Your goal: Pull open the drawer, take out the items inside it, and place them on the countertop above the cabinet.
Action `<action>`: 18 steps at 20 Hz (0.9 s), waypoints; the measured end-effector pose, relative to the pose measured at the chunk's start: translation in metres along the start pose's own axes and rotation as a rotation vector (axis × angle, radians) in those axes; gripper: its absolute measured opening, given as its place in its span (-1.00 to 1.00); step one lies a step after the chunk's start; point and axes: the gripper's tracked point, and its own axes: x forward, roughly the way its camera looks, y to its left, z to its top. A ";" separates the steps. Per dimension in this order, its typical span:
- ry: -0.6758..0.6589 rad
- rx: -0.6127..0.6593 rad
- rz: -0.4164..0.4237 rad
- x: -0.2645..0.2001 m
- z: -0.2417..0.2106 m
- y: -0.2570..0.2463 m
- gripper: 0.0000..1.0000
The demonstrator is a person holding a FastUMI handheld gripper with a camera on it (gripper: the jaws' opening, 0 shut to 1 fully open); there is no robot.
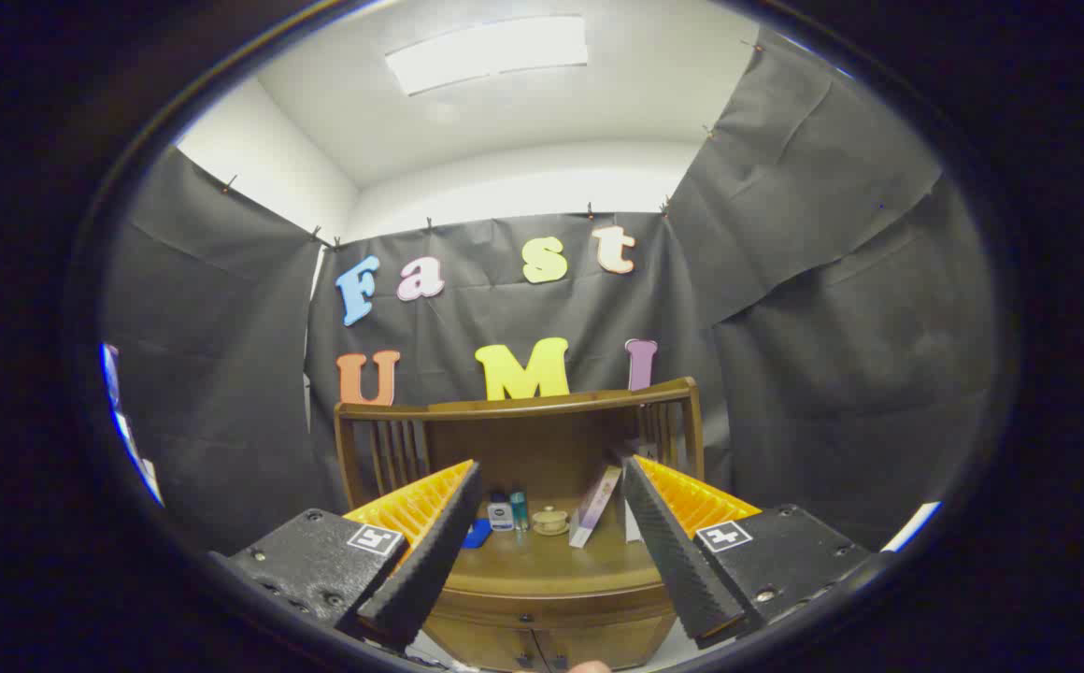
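A small wooden cabinet [542, 617] stands ahead of me and beyond my fingers. Its drawer front [551, 608] with a small knob [526, 618] sits closed under the countertop [551, 561]. My gripper [549, 486] is open, with nothing between its black ribbed fingers [435, 551], and is held apart from the cabinet, a little above the countertop level. The drawer's contents are hidden.
On the countertop rest a blue object [477, 534], a small white bottle [500, 514], a teal bottle [519, 510], a round tan lidded dish [550, 521] and a leaning flat box [595, 505]. A slatted wooden rail [514, 407] rims the back and sides.
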 end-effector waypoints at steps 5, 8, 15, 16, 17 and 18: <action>0.020 -0.007 -0.008 -0.003 -0.001 0.003 0.98; 0.020 -0.031 -0.007 -0.005 -0.003 0.008 0.98; 0.025 0.008 -0.005 -0.001 -0.010 0.005 0.98; 0.021 0.011 -0.005 -0.001 -0.009 0.004 0.98; 0.016 0.012 -0.005 0.000 -0.009 0.003 0.98; 0.013 0.014 -0.008 0.000 -0.011 0.003 0.98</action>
